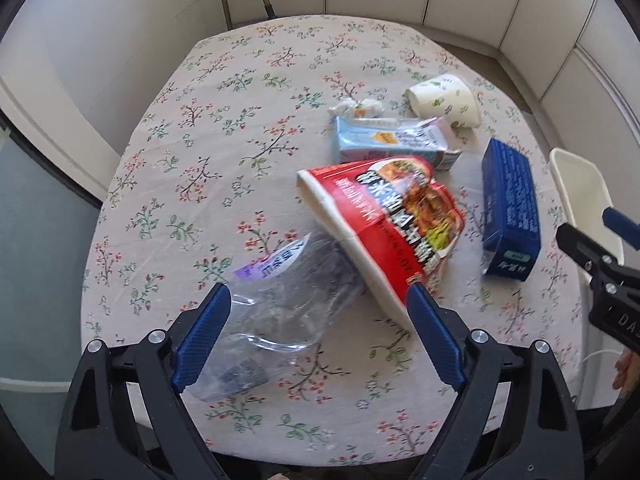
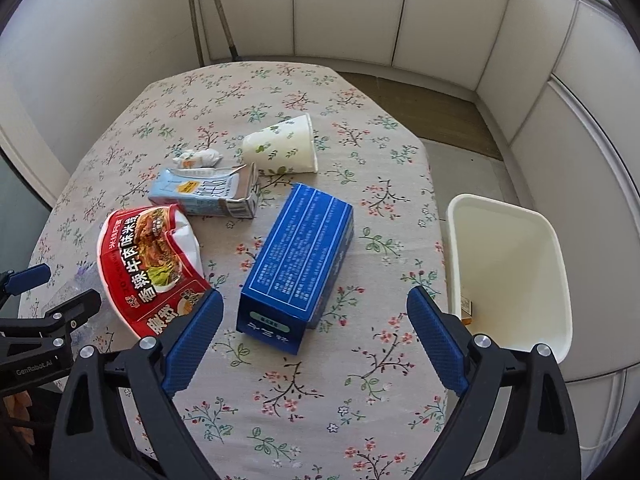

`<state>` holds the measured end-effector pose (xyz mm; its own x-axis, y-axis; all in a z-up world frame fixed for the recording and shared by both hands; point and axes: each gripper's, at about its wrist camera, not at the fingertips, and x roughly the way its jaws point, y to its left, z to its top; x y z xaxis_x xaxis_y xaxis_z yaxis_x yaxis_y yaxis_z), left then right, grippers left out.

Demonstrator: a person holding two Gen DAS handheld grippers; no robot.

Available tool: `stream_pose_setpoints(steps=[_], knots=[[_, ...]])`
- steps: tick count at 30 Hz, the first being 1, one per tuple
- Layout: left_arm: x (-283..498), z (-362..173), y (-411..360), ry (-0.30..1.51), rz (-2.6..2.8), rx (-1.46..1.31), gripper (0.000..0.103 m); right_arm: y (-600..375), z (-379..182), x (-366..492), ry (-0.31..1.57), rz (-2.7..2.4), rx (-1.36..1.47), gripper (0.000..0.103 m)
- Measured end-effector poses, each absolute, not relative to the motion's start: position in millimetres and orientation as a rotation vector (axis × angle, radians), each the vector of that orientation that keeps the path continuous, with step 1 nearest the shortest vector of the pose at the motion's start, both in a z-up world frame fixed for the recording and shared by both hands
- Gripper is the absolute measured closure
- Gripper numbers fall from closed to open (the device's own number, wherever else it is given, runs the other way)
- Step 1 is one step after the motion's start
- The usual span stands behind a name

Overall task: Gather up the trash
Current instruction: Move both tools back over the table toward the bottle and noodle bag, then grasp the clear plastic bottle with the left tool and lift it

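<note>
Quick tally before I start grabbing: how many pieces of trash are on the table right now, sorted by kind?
Boxes and cartons: 2, dark blue box and light blue carton
Paper cups and bowls: 2, floral cup and crushed red noodle bowl
Plastic bags: 1, clear bag
Crumpled wrappers: 1, white wad
Total: 6

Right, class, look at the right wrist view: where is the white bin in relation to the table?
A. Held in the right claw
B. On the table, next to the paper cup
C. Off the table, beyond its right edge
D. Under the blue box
C: the white bin stands beyond the right edge of the table, lower than the tabletop, clear of the blue box.
</note>
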<state>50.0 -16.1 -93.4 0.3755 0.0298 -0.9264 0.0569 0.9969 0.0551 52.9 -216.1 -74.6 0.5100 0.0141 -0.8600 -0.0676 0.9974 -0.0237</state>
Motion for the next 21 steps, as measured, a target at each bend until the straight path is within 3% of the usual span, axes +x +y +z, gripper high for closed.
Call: stream_pose_setpoints(steps=[14, 21], knots=[[64.0, -140.6, -6.4, 1.388, -0.197, 0.381, 0.016, -174.2, -86.8, 65.6, 1.081, 0.147, -0.129, 0.010], [71.7, -157.4, 0.8, 1.401, -0.241, 0.403, 0.018, -156.8, -101.1, 69.7, 1.122, 0.233, -0.199, 0.009]])
